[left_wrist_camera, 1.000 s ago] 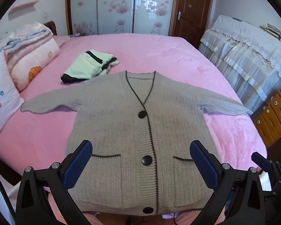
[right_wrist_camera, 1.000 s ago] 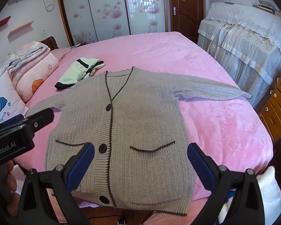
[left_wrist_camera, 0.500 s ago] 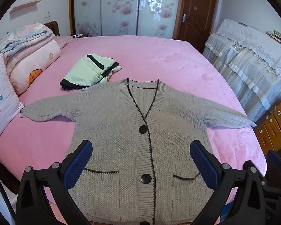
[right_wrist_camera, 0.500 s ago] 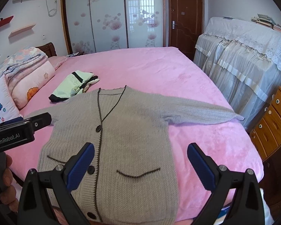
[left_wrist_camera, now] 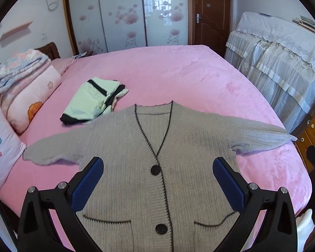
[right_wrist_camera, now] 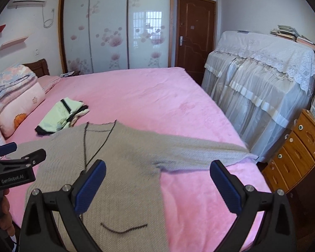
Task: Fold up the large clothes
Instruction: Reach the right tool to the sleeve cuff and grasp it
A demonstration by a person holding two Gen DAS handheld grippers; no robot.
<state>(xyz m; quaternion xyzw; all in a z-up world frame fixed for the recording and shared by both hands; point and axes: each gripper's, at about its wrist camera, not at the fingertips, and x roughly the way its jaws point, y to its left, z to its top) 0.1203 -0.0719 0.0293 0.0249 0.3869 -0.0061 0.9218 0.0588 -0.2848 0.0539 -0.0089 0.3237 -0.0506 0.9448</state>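
Note:
A grey knit cardigan [left_wrist_camera: 136, 147] with dark trim, dark buttons and two pockets lies flat and face up on the pink bed [left_wrist_camera: 178, 73], sleeves spread to both sides. It also shows in the right wrist view [right_wrist_camera: 126, 157]. My left gripper [left_wrist_camera: 157, 180] is open and empty above the cardigan's chest. My right gripper [right_wrist_camera: 157, 184] is open and empty above the cardigan's right side, below its right sleeve [right_wrist_camera: 199, 151]. The left gripper's body [right_wrist_camera: 12, 168] shows at the left of the right wrist view.
A folded pale green and black garment [left_wrist_camera: 92, 103] lies beyond the cardigan's left shoulder. Pillows and folded quilts [left_wrist_camera: 21, 88] are at the left. A lace-covered piece of furniture [right_wrist_camera: 262, 79] and a wooden drawer chest [right_wrist_camera: 300, 151] stand right of the bed.
Both grippers have moved up along the cardigan from its hem toward the chest and tilted upward. Both stayed open. The cardigan has not moved.

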